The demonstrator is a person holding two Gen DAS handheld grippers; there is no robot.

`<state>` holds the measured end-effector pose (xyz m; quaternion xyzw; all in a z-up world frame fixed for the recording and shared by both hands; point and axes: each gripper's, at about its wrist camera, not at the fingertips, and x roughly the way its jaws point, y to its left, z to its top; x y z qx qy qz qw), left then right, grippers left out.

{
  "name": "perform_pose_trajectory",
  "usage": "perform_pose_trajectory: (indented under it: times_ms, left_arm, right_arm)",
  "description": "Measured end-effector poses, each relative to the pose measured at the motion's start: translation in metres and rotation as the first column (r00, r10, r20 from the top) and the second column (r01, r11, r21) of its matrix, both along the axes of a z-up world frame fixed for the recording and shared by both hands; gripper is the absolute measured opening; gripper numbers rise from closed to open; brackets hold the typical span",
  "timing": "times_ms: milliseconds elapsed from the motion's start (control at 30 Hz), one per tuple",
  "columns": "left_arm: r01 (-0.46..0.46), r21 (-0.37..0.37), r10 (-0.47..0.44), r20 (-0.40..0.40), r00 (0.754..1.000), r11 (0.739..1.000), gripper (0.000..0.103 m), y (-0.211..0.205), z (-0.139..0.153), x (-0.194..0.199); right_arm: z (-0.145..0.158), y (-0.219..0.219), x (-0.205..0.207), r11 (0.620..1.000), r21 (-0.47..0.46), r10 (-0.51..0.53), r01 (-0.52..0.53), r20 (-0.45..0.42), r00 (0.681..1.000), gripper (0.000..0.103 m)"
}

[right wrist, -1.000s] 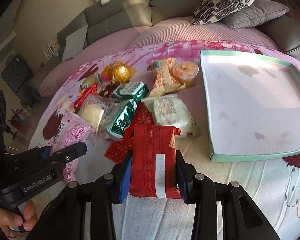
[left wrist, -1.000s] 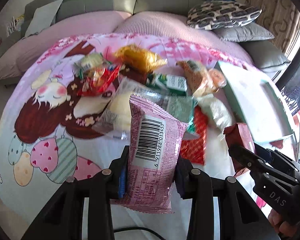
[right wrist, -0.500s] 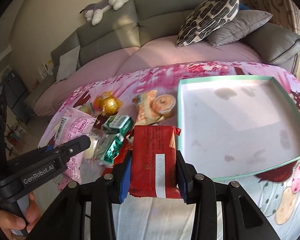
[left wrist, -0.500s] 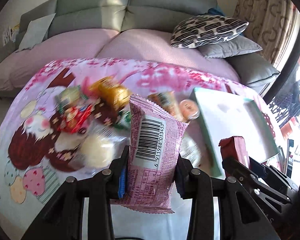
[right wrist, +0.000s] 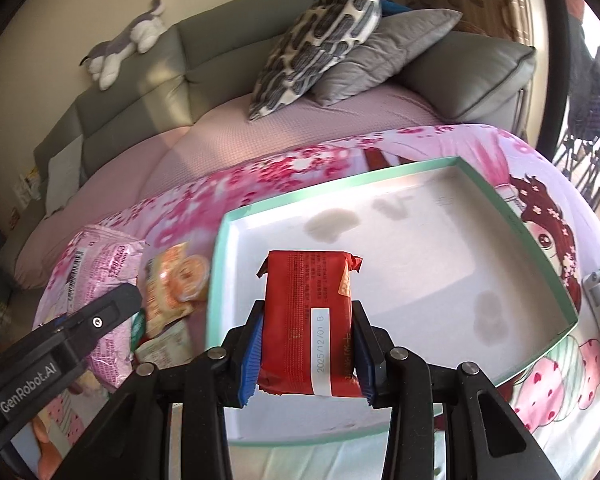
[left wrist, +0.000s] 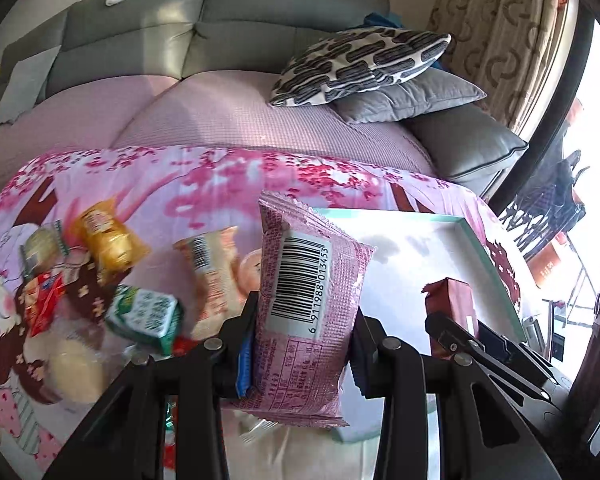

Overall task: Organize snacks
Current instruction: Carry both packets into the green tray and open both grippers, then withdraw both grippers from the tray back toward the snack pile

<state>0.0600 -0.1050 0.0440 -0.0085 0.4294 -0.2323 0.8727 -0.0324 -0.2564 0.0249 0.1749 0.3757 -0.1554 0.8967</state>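
My left gripper (left wrist: 300, 340) is shut on a pink snack packet (left wrist: 306, 300) with a barcode, held upright above the near left edge of the mint-rimmed white tray (left wrist: 476, 240). My right gripper (right wrist: 306, 344) is shut on a red snack packet (right wrist: 310, 320) and hangs over the tray's floor (right wrist: 420, 264). The red packet (left wrist: 454, 312) also shows at the right of the left wrist view, and the pink packet (right wrist: 100, 280) at the left of the right wrist view. Loose snacks lie left of the tray: a gold bag (left wrist: 108, 244), a green carton (left wrist: 146, 316), an orange packet (right wrist: 176, 280).
Everything sits on a pink cartoon-print cloth (left wrist: 180, 184). Behind it a grey sofa (left wrist: 220, 32) carries a patterned pillow (left wrist: 360, 64) and a grey cushion (right wrist: 384, 52). A plush toy (right wrist: 128, 44) lies on the sofa back. A window and curtain stand at the right.
Both grippers have moved right and a little up, away from the snack pile and over the tray, each keeping its packet. The tray now fills the right wrist view.
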Motion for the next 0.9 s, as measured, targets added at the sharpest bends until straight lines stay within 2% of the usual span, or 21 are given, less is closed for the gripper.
perform_pose_trajectory:
  times_ms: [333, 600, 633, 667, 700, 767, 800, 833, 900]
  left_arm:
    - [0.103, 0.017, -0.103, -0.017, 0.995, 0.995, 0.04, -0.062, -0.033, 0.01]
    - [0.156, 0.042, -0.153, -0.076, 0.985, 0.987, 0.04, -0.08, -0.062, 0.007]
    - [0.159, 0.044, -0.154, -0.084, 0.984, 0.986, 0.041, -0.08, -0.064, 0.007]
    - [0.16, 0.047, -0.155, -0.093, 0.983, 0.986, 0.046, -0.08, -0.066, 0.007]
    - [0.16, 0.049, -0.155, -0.097, 0.983, 0.986, 0.051, -0.08, -0.067, 0.007]
    - [0.156, 0.049, -0.151, -0.099, 0.984, 0.986, 0.071, -0.078, -0.067, 0.006]
    - [0.156, 0.045, -0.151, -0.1, 0.983, 0.987, 0.071, -0.077, -0.066, 0.005]
    - [0.161, 0.04, -0.156, -0.101, 0.983, 0.986, 0.072, -0.076, -0.065, 0.005]
    - [0.163, 0.045, -0.158, -0.094, 0.983, 0.986, 0.075, -0.075, -0.062, 0.002]
  right_arm:
    - [-0.026, -0.073, -0.015, 0.981, 0.01, -0.194, 0.194, -0.015, 0.981, 0.042]
    - [-0.045, -0.089, -0.018, 0.967, 0.012, -0.255, 0.256, -0.069, 0.964, 0.042]
    - [-0.045, -0.09, -0.018, 0.966, 0.013, -0.257, 0.258, -0.069, 0.964, 0.042]
    - [-0.045, -0.09, -0.019, 0.965, 0.018, -0.261, 0.263, -0.066, 0.963, 0.043]
    - [-0.045, -0.091, -0.019, 0.964, 0.024, -0.264, 0.266, -0.065, 0.962, 0.045]
    - [-0.045, -0.09, -0.019, 0.963, 0.021, -0.266, 0.268, -0.073, 0.961, 0.053]
    - [-0.044, -0.088, -0.019, 0.964, 0.014, -0.265, 0.266, -0.078, 0.961, 0.065]
    - [-0.043, -0.087, -0.019, 0.965, 0.006, -0.262, 0.264, -0.076, 0.962, 0.072]
    - [-0.04, -0.086, -0.018, 0.966, -0.003, -0.259, 0.259, -0.07, 0.963, 0.075]
